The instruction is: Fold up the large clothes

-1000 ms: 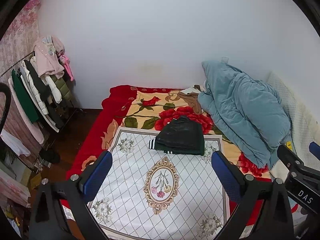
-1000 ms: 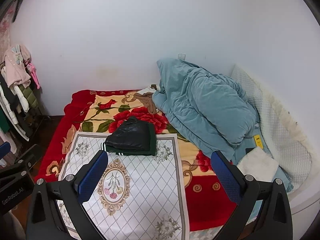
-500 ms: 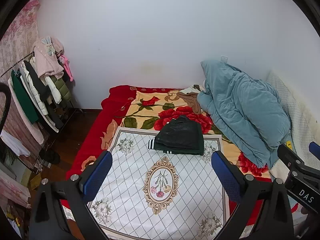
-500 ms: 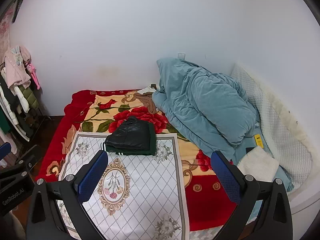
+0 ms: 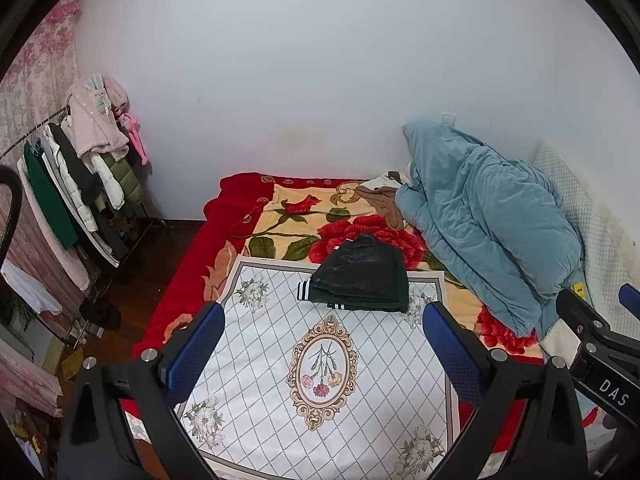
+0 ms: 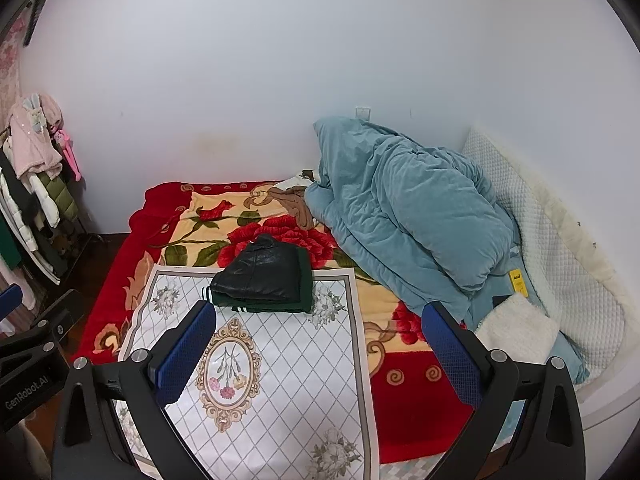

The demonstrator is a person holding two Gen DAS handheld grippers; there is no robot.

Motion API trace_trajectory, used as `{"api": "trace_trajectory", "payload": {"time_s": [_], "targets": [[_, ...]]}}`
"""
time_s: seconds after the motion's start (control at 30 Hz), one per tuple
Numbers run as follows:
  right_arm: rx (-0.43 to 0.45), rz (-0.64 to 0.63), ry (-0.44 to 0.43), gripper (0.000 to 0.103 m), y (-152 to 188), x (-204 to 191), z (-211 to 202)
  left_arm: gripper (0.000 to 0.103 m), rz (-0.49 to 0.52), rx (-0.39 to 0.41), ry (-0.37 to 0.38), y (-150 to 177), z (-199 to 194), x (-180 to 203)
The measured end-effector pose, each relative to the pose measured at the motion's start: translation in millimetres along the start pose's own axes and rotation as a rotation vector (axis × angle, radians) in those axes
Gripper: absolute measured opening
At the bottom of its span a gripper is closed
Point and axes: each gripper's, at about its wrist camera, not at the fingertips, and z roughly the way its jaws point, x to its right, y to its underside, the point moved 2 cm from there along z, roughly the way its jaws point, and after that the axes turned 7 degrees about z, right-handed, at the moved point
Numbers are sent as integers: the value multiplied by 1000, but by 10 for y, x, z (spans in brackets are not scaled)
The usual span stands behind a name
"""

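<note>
Both grippers hang above the near end of the bed, and nothing sits between either pair of blue pads: the left gripper (image 5: 322,354) has its fingers spread wide, and the right gripper (image 6: 320,354) is spread just as wide. The folded stack of clothes (image 5: 360,280), a black glossy jacket on top of a dark green garment with white stripes, lies at the far edge of the white patterned cloth (image 5: 320,380), well apart from both grippers. Behind it spreads the red floral blanket (image 5: 288,220), and to the right a heaped teal duvet (image 6: 408,216) leans against the wall, hiding part of a brownish garment that is hard to identify. A clothes rack (image 5: 76,188) crowds the left side, partly cut off by the lens edge. Lettering reads "DAS" on the right gripper's body in the left view, and "GenRobot.AI" on the left gripper's body in the right view. A small yellow label (image 6: 517,279) is too tiny to read.
</note>
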Motion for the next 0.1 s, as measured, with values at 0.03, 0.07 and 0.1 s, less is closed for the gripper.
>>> {"api": "trace_trajectory", "payload": {"time_s": [0.03,0.07,0.1], "targets": [[0,0,-1,103,1,-5,0,101,0,-1,-1,-3,1,-3],[0,-2,0,103,-2,-2,-5,101,1,-3,-1,-8,-2,-3],[1,-3,1,103,0,-5,-6,101,3,-5,1,-11,-2,-2]]}}
